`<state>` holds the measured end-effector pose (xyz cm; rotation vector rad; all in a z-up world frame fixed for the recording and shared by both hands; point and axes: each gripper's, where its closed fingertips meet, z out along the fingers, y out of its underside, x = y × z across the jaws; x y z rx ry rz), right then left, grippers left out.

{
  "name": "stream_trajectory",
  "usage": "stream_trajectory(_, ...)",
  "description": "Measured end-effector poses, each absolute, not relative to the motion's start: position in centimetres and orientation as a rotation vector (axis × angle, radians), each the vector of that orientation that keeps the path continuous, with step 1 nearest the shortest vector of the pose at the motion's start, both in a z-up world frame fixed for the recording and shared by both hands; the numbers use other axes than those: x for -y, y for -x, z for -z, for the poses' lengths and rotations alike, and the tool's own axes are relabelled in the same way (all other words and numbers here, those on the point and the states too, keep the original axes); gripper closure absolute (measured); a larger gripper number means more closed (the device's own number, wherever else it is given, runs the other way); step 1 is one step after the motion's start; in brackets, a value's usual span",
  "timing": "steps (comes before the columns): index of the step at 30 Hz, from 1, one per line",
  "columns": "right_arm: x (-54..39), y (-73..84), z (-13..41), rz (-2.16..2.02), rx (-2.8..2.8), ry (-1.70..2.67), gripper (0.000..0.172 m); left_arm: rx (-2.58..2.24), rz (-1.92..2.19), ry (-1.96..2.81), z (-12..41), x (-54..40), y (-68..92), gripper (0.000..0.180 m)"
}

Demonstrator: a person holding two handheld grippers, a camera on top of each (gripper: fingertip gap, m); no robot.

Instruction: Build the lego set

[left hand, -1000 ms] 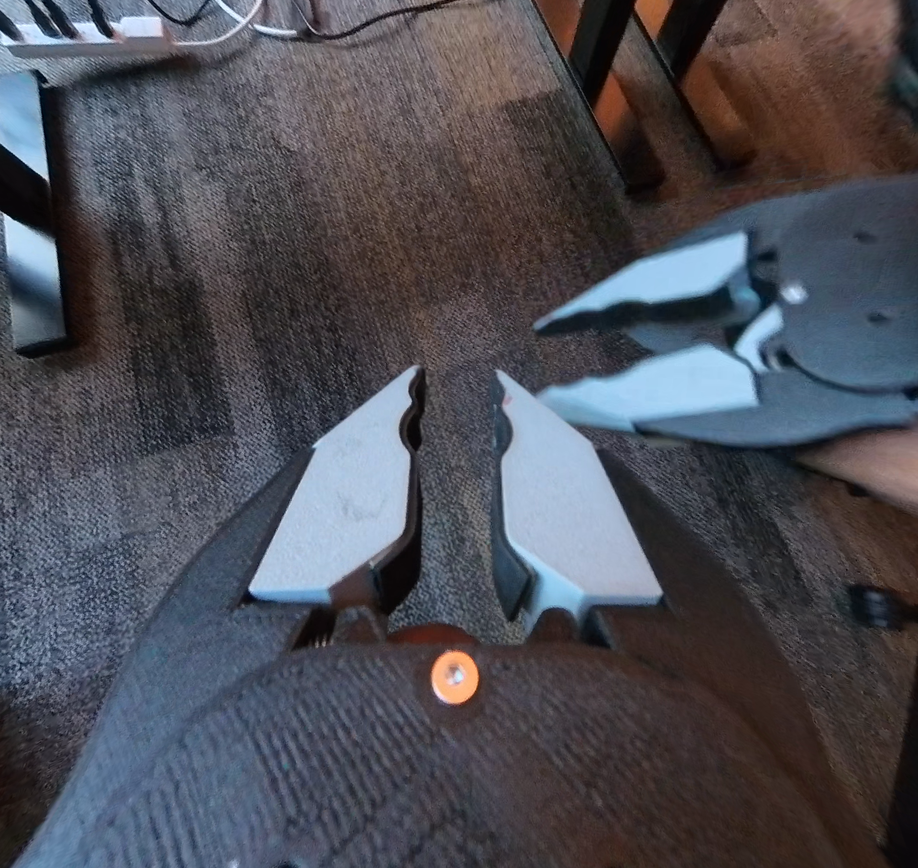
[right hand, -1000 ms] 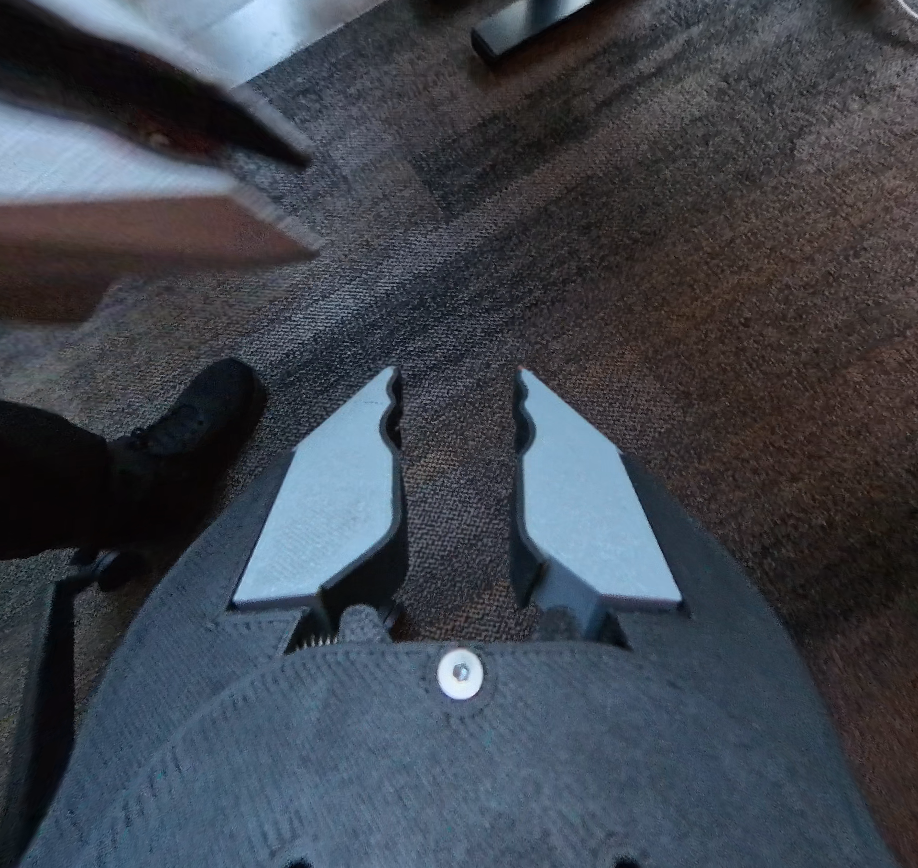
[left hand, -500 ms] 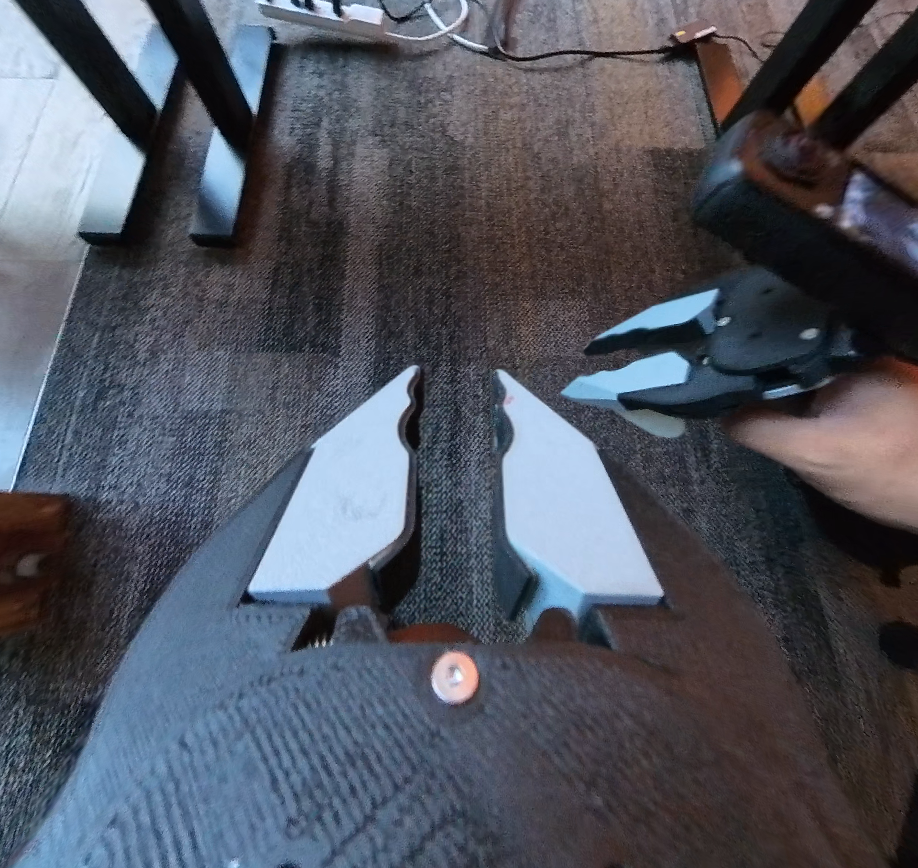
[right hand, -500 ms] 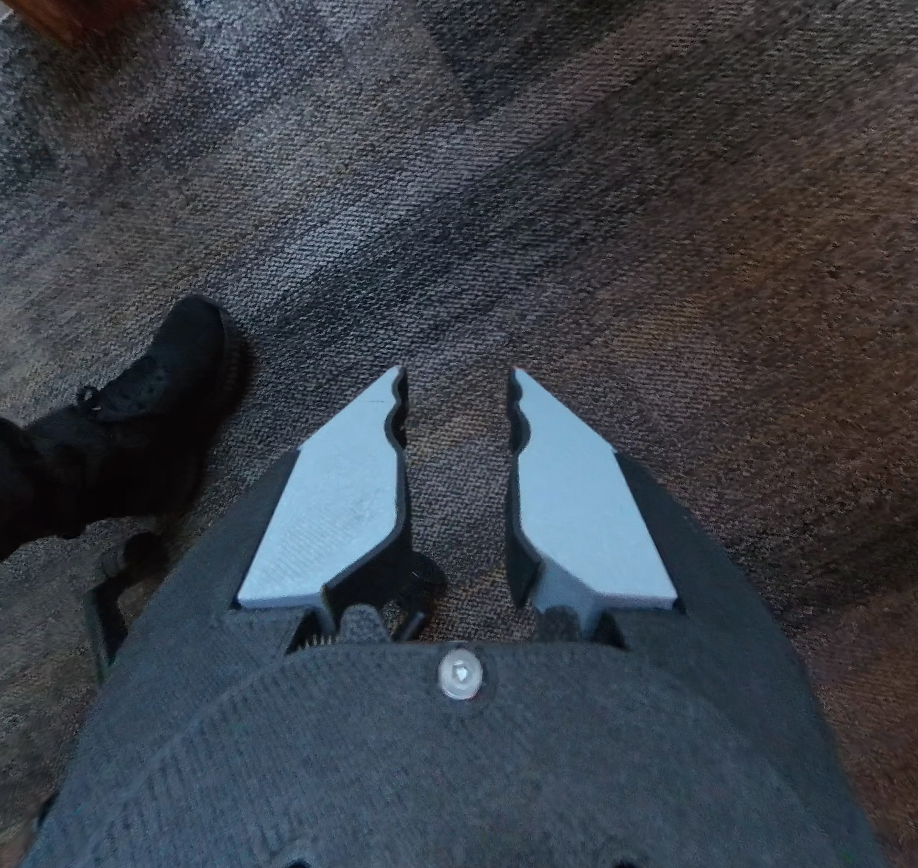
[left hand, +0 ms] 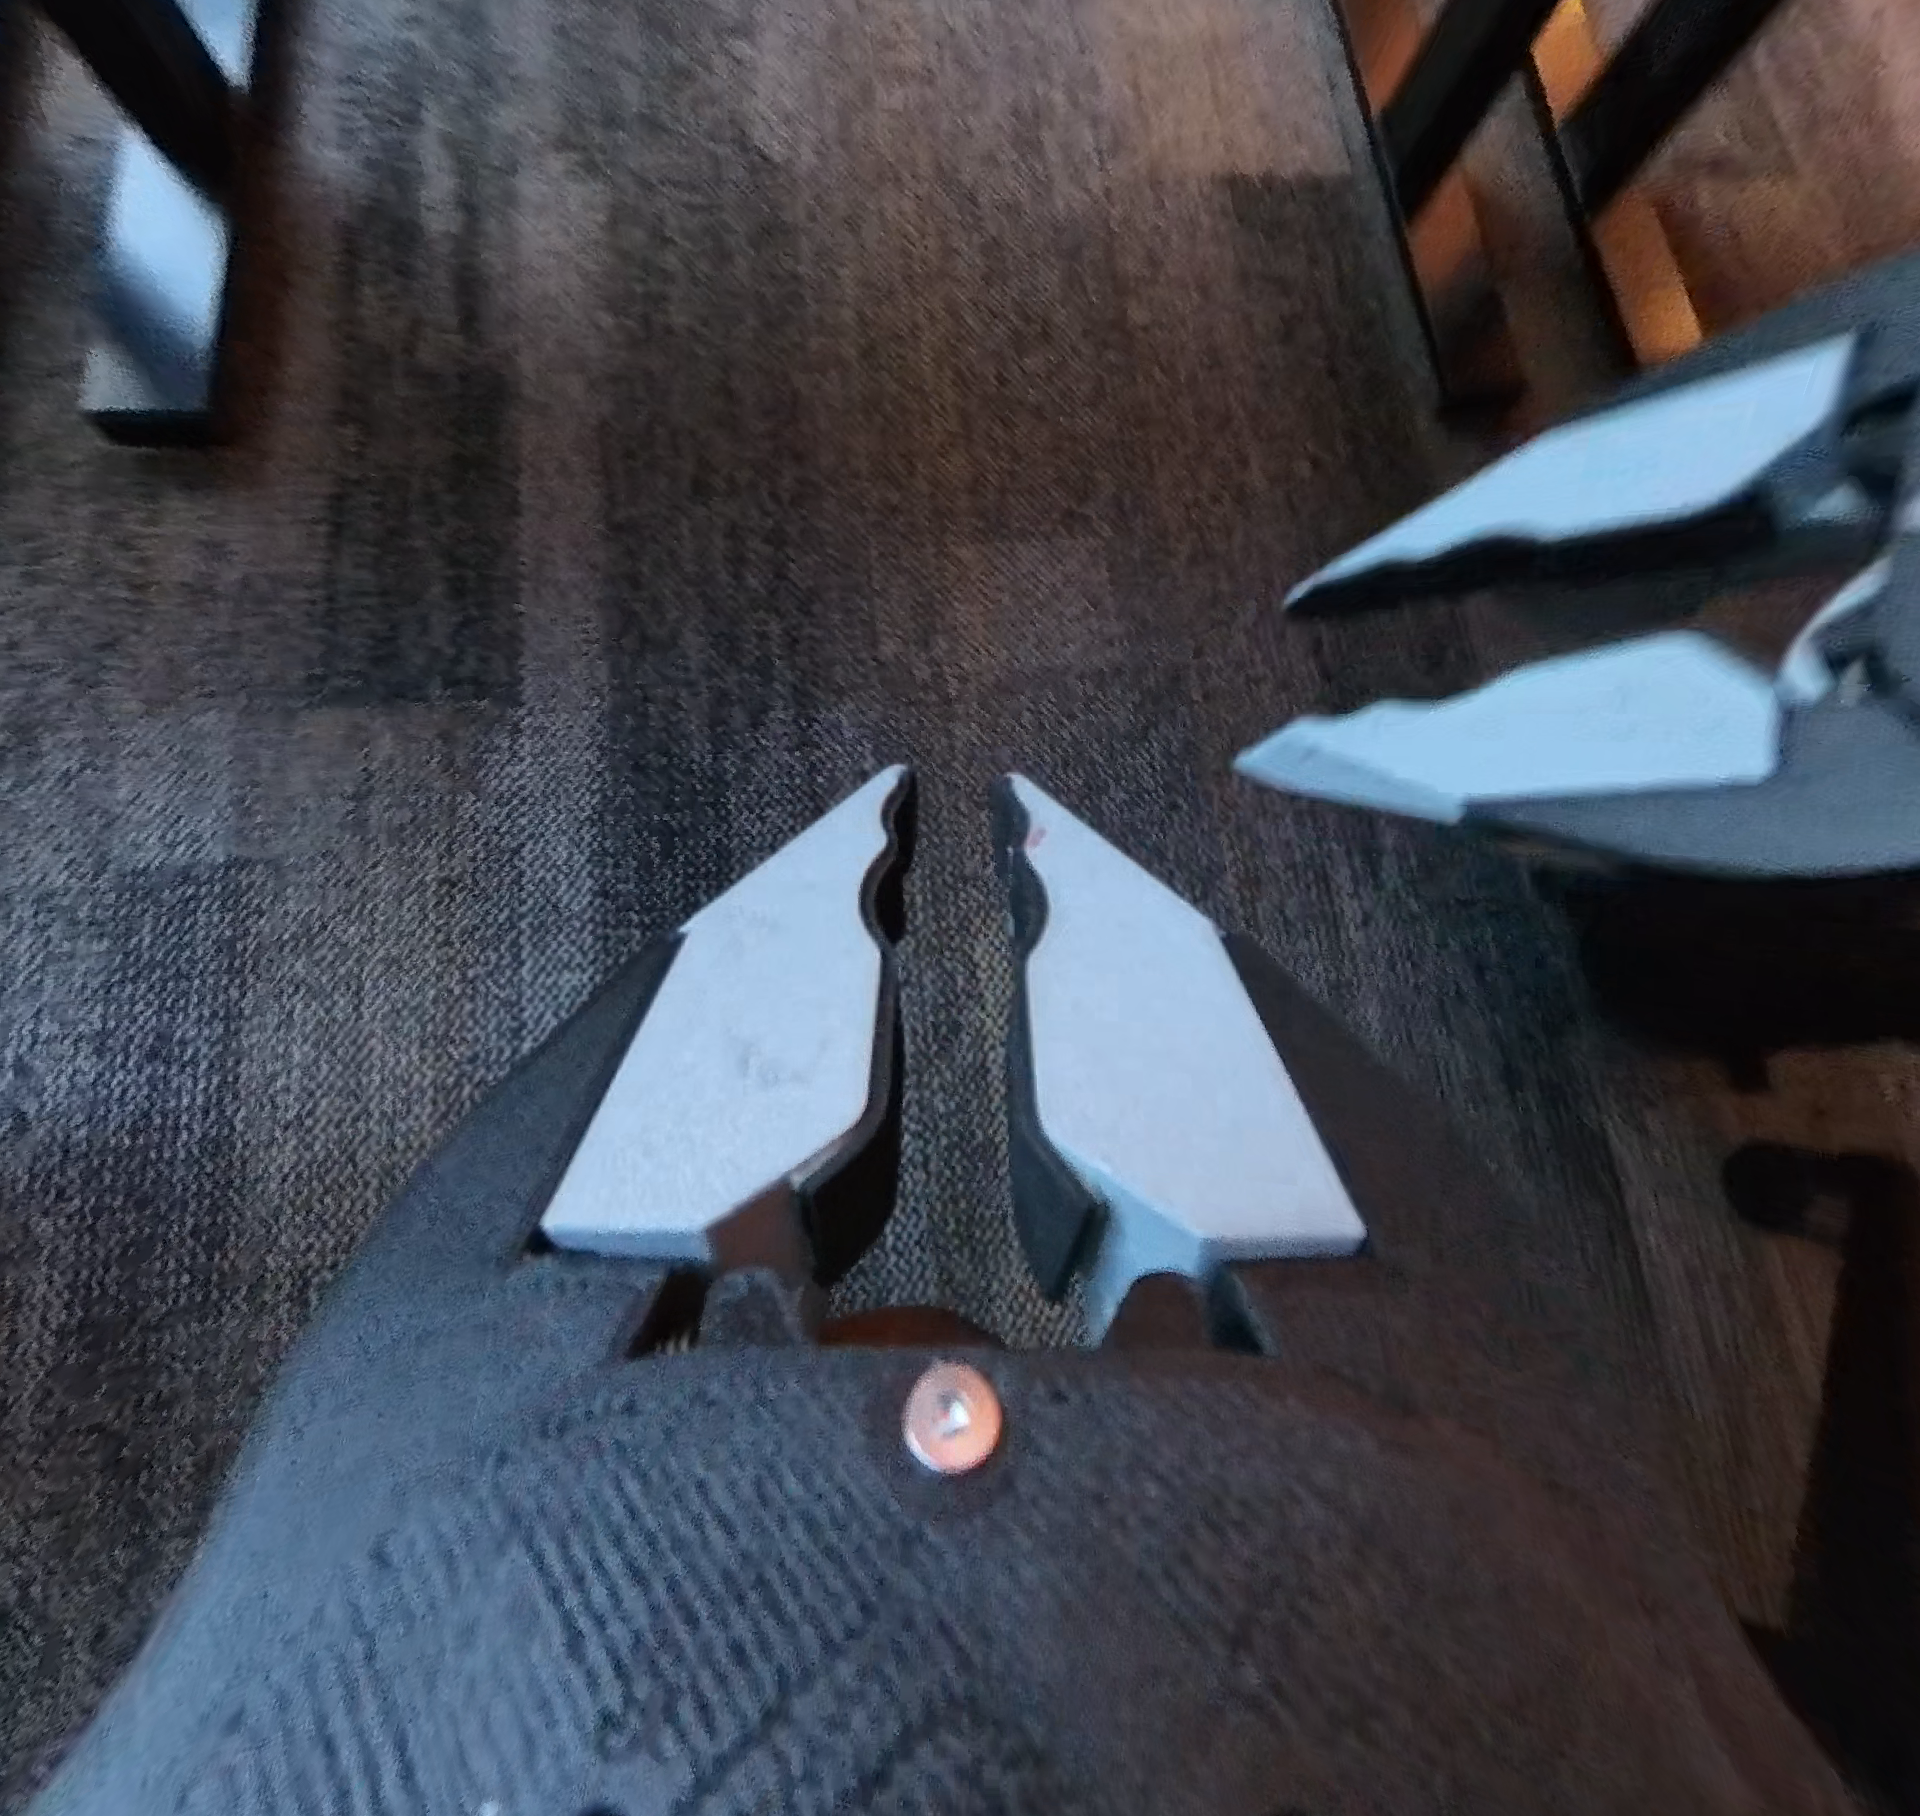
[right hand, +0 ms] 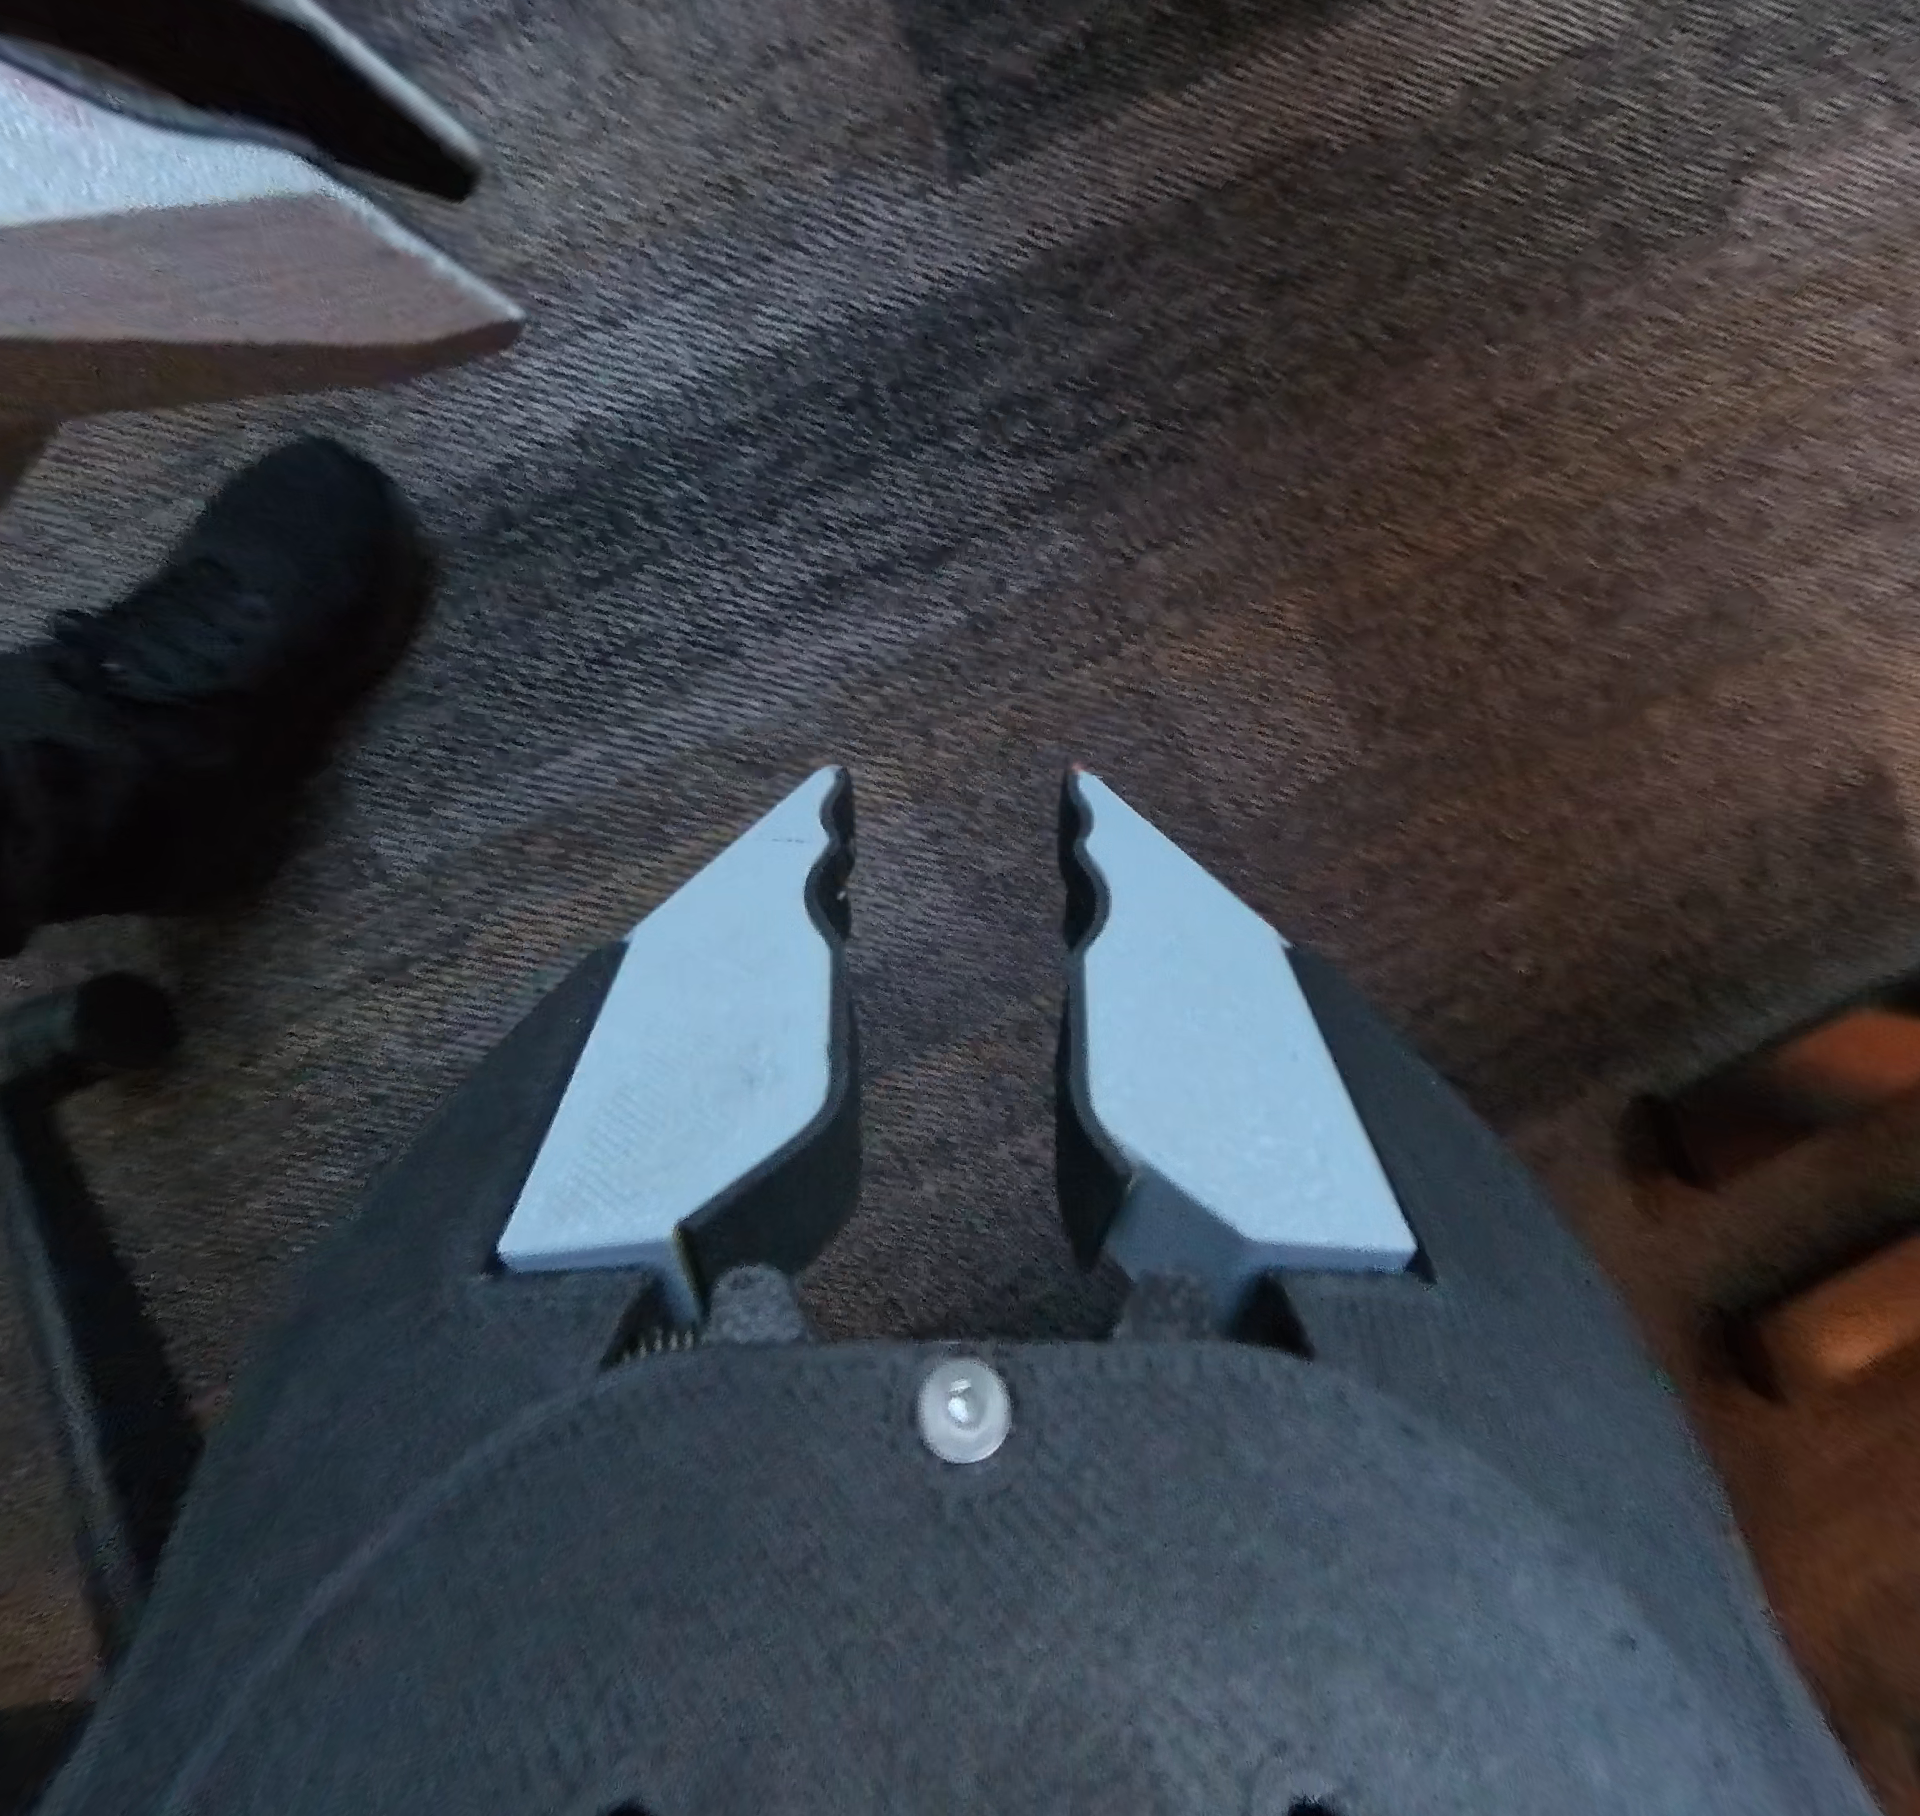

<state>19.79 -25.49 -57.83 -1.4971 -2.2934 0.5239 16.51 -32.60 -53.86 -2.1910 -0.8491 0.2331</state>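
A big grey carpet (left hand: 623, 623) covers the floor, with light and dark patches. Both claws hang above it and touch nothing.

Black table legs (left hand: 1475, 104) stand on the carpet at the far right, and more black legs (left hand: 125, 52) stand at the far left beside a pale bit of floor.

The left gripper (left hand: 954, 779) points down at the carpet. Its two light blue fingers (left hand: 758, 1039) have a thin gap between them, and only carpet shows in that gap. It holds nothing.

The right gripper (right hand: 956, 774) also points at the carpet. Its blue fingers (right hand: 1195, 1039) stand wider apart, loose, with nothing between them. From the left side it shows near the left gripper's right, its tips pointing left.

A black shoe (right hand: 239, 623) rests on the carpet to the left of the right gripper. A brownish wooden thing (right hand: 1829, 1195) sits at the right edge, too blurry to name.
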Motion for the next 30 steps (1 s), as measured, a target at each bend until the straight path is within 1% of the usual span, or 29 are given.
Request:
stream_trajectory(3,21.3,-20.6,56.9,-0.465,2.234,1.535,0.135,0.690,-0.300,2.308,54.4,31.0,-16.6,0.165)
stream_trajectory(7,19.8,-18.6,53.9,-0.665,2.124,1.602,0.132,0.700,-0.265,2.290,52.6,29.3,-15.3,0.160)
stream_trajectory(9,19.5,-16.9,52.7,-0.760,2.103,1.567,0.129,0.705,-0.186,2.295,51.6,27.9,-15.4,0.145)
stream_trajectory(11,18.5,-15.4,52.6,-0.802,2.081,1.515,0.127,0.670,-0.131,2.315,50.8,26.5,-15.8,0.140)
stream_trajectory(13,17.4,-14.3,52.9,-0.851,2.006,1.653,0.124,0.629,-0.095,2.341,50.2,25.7,-16.0,0.129)
stream_trajectory(15,17.4,-13.7,52.1,-0.960,1.988,1.711,0.109,0.581,-0.137,2.421,50.0,26.3,-15.6,0.120)
stream_trajectory(16,17.5,-13.4,51.4,-0.985,2.005,1.695,0.108,0.531,-0.173,2.458,49.6,26.9,-15.3,0.119)
stream_trajectory(17,17.7,-13.3,50.7,-0.987,2.042,1.656,0.108,0.477,-0.229,2.469,48.9,27.5,-14.7,0.127)
stream_trajectory(19,17.6,-13.4,49.7,-0.932,2.122,1.542,0.109,0.430,-0.329,2.390,47.2,28.5,-12.9,0.166)
stream_trajectory(21,17.8,-14.9,50.5,-0.870,2.263,1.529,0.110,0.513,-0.271,2.331,47.1,29.4,-11.8,0.170)
stream_trajectory(23,18.6,-17.8,52.5,-0.829,2.481,1.632,0.130,0.578,-0.073,2.337,48.1,29.8,-12.5,0.180)
stream_trajectory(25,18.1,-20.3,54.8,-0.742,2.609,1.696,0.149,0.585,0.103,2.311,48.2,29.8,-13.9,0.180)
stream_trajectory(26,18.0,-21.3,55.7,-0.709,2.669,1.708,0.165,0.560,0.134,2.336,48.2,30.5,-14.3,0.180)
stream_trajectory(27,18.0,-22.1,56.4,-0.688,2.718,1.720,0.172,0.547,0.097,2.369,48.3,31.7,-14.0,0.180)
stream_trajectory(30,18.5,-22.8,57.5,-0.674,2.811,1.697,0.172,0.585,0.074,2.398,48.1,34.4,-13.3,0.180)
